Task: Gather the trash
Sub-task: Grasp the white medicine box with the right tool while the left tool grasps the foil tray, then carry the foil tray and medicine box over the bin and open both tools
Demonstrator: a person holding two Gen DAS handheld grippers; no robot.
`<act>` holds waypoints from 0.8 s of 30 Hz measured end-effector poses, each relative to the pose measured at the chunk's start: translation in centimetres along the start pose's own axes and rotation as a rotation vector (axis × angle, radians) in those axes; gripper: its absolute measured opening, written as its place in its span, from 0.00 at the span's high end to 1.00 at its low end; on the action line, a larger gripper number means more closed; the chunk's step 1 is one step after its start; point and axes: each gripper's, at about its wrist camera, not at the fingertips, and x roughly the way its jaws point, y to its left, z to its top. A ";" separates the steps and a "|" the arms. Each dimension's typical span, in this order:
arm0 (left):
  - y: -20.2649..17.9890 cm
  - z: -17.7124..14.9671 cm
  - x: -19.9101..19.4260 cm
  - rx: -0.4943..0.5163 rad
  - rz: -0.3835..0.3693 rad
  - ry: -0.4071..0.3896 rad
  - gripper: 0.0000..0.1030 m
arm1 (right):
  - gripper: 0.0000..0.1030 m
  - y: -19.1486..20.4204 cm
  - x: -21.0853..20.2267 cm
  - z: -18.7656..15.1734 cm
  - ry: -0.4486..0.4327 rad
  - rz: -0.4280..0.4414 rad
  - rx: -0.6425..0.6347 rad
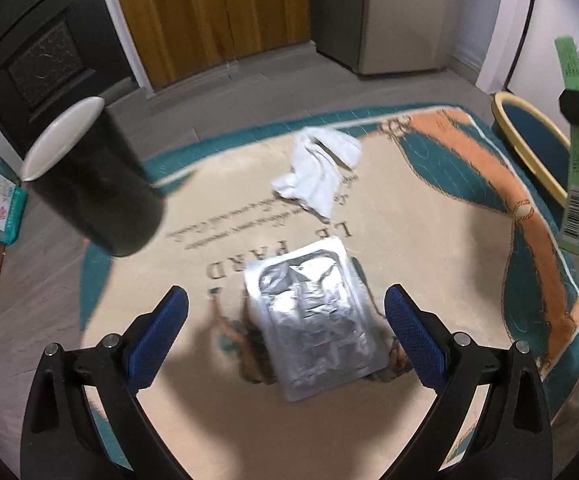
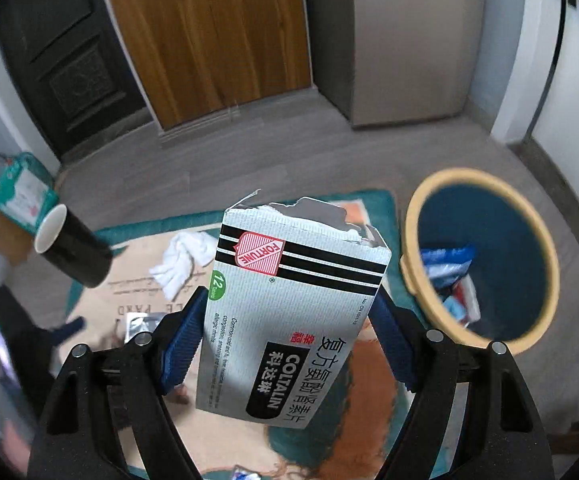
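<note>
Grey floor point(image 1: 249, 92) carries a cream-and-teal rug point(image 1: 409, 208) before a wooden door point(image 1: 209, 12). Left gripper point(image 1: 285, 320) hangs released above a foil pack point(image 1: 313, 320); right gripper point(image 2: 285, 328) grasps a medicine box point(image 2: 289, 312).

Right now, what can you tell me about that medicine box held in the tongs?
The medicine box is a silvery-grey cardboard carton with black stripes, a red FORTUNE shield, a green "12" dot and a black COLTALIN label beside Chinese characters. Its far end is torn open with ragged edges. It is held above the rug, clamped on both sides by the blue pads of the right tongs, left of the bin. In the left view its green side shows.
</note>
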 end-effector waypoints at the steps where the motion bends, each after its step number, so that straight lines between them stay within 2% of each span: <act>1: -0.3 0.1 0.6 0.002 -0.005 0.012 0.06 | 0.23 -0.2 0.1 0.1 -0.001 0.002 -0.007; 8: -1.0 -0.1 3.7 -0.012 -0.004 0.101 0.08 | 0.23 -1.2 0.3 0.2 -0.004 0.019 0.000; 10: -0.9 -0.2 4.2 -0.026 -0.012 0.118 0.12 | 0.23 -1.4 0.2 0.3 -0.001 0.027 0.011; 12: -0.7 -0.2 4.5 -0.041 -0.027 0.134 0.21 | 0.23 -1.5 0.3 0.4 -0.004 0.030 0.011; 15: -0.3 -0.2 4.3 -0.055 -0.033 0.130 0.31 | 0.23 -1.6 0.2 0.4 -0.008 0.031 0.006; 24: -0.6 0.4 2.4 -0.032 -0.012 0.063 0.33 | 0.23 -1.4 -0.1 0.4 -0.023 0.024 -0.001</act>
